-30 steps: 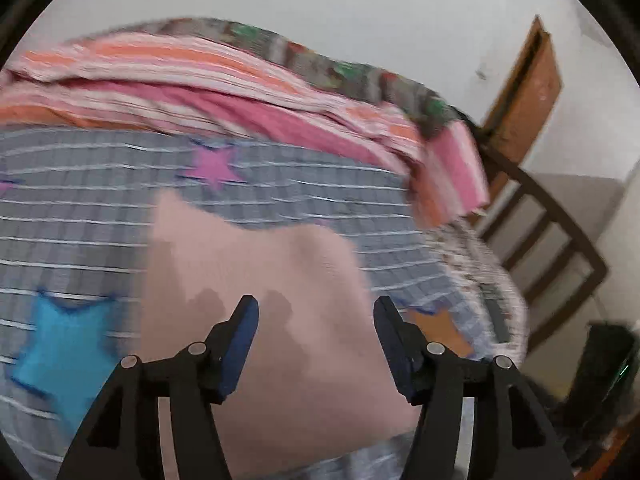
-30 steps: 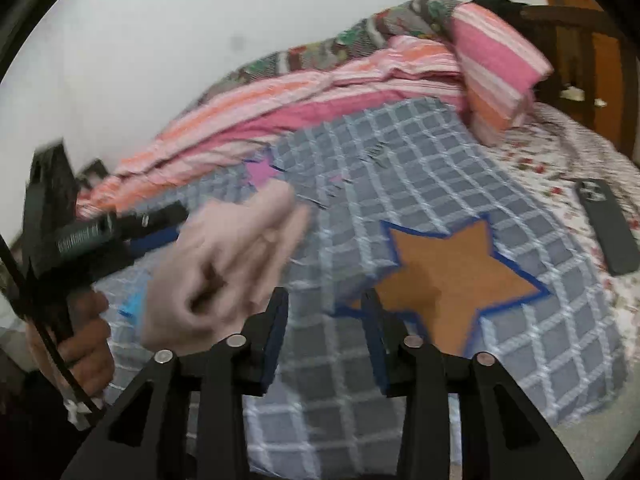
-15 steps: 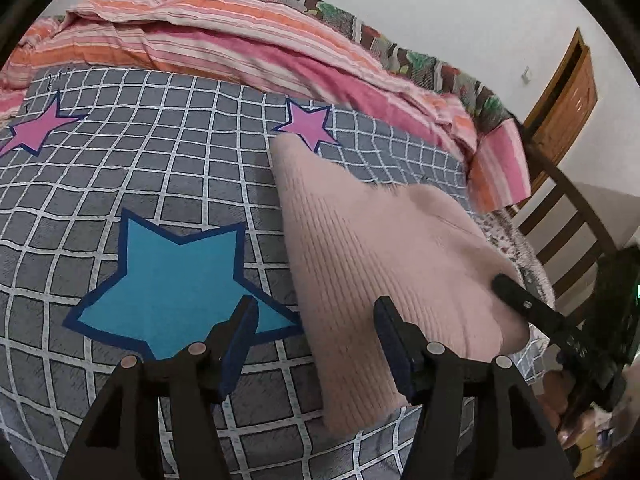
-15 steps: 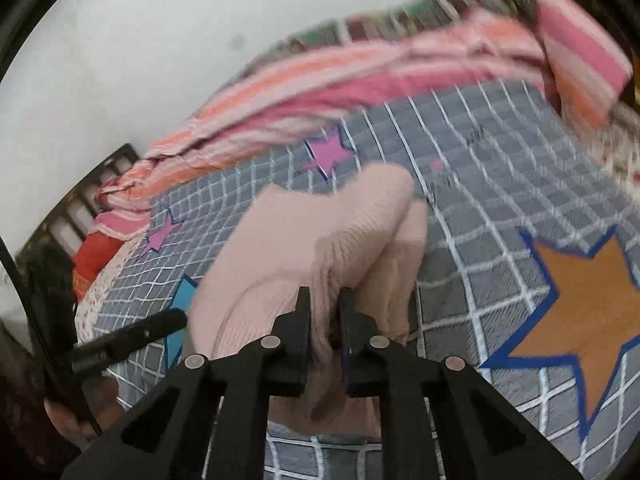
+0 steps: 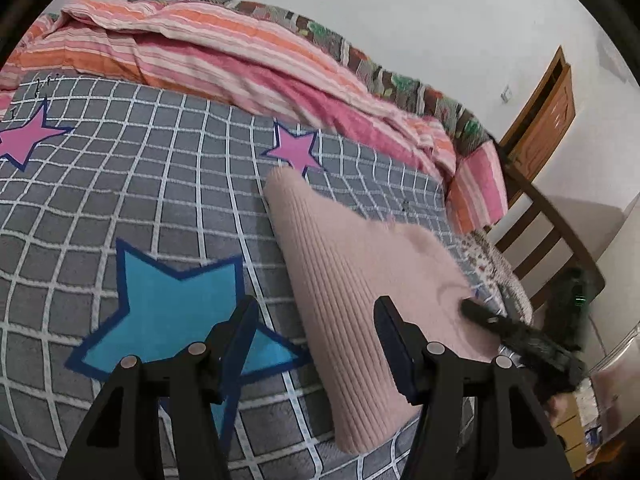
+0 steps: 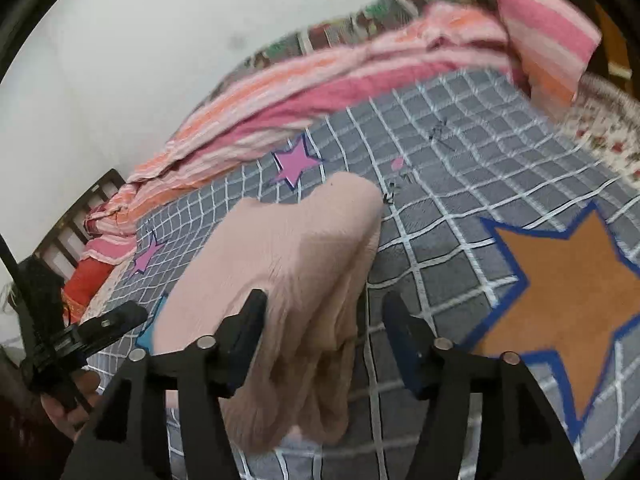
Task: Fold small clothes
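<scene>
A pink ribbed knit garment [image 5: 360, 280] lies folded on the grey checked blanket [image 5: 140, 200], beside a blue star patch [image 5: 176, 308]. My left gripper [image 5: 316, 320] is open just above the garment's near left edge, holding nothing. In the right wrist view the garment [image 6: 296, 248] is bunched into soft folds at its near end. My right gripper [image 6: 325, 312] straddles those folds, its jaws opening, and the pads do not press the cloth. The right gripper [image 5: 504, 328] also shows at the garment's right corner, and the left gripper [image 6: 100, 328] at far left with a hand on it.
A rolled pink and orange striped quilt [image 5: 240, 52] lies along the blanket's far side. A wooden frame [image 5: 560, 232] and a door [image 5: 540, 112] stand at the right. A floral sheet [image 6: 612, 136] and an orange star patch [image 6: 568, 288] lie to the right.
The right gripper, shut on the garment's fold half a second ago, now has its jaws apart. The garment came down onto the blanket. The left gripper stayed open.
</scene>
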{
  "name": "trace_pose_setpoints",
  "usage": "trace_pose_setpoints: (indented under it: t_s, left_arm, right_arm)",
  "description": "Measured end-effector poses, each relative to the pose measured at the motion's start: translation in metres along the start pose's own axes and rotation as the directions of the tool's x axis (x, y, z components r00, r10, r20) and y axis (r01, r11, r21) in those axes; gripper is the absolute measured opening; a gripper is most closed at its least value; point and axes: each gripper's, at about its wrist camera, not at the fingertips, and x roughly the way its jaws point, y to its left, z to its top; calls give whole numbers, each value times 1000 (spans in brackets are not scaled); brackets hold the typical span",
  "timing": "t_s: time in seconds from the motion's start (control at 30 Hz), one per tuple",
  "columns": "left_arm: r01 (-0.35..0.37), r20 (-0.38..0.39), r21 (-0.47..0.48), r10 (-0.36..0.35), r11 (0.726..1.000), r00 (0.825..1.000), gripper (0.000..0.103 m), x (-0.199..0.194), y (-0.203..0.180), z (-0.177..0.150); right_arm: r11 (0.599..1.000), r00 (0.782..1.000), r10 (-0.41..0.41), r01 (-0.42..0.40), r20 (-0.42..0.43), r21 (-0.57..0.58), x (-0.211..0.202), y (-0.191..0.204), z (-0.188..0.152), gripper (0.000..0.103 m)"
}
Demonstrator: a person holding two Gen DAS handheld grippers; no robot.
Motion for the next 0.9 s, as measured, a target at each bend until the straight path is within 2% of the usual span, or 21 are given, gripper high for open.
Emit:
trace_pose_setpoints:
  t_s: [0.17,0.3,0.33,0.37,0.4,0.47,0.53,0.7,0.8,0.9]
  left_arm:
    - [31,41,-13,-30,999,999,58,-12,12,9]
    - [37,50,-43,-35,998,998,58,-14,23,12]
    - [36,50,-51,-33,998,998,58,-14,25,11]
    - [34,48,-59,-31,998,998,58,-14,27,11]
    - [36,46,-71,-33,997,998,58,-15,29,10]
    - [37,48,-75,-34,997,998,58,-18,30,9]
    - [14,54,-69,-10,997,998,58,-23,31,8]
    - [-58,58,-85,63,995,996,58,-39,44,9]
    - [-58,77,-103,66,993,995,58,-49,55,9]
    - [-48,99,-129,61,990,993,58,-59,66,7]
  right_arm:
    - [983,984,131,-113,-123,146,49,-23,12,74]
    - [980,974,153,-127,-168,153,68,-20,18,75]
    - [979,971,158,-131,-178,153,70,-19,22,69]
    - [977,964,177,-148,-197,154,74,-16,23,55]
    - [975,960,183,-151,-211,161,77,-14,24,54]
    - [976,960,181,-150,-211,156,76,-10,26,39]
    - [982,966,168,-146,-198,124,66,-1,32,35]
    - [981,979,181,-172,-95,91,19,34,58,33]
    - [997,996,74,-74,-55,-2,-3,70,75,33]
    - [999,999,21,-22,-32,-46,-11,101,91,32]
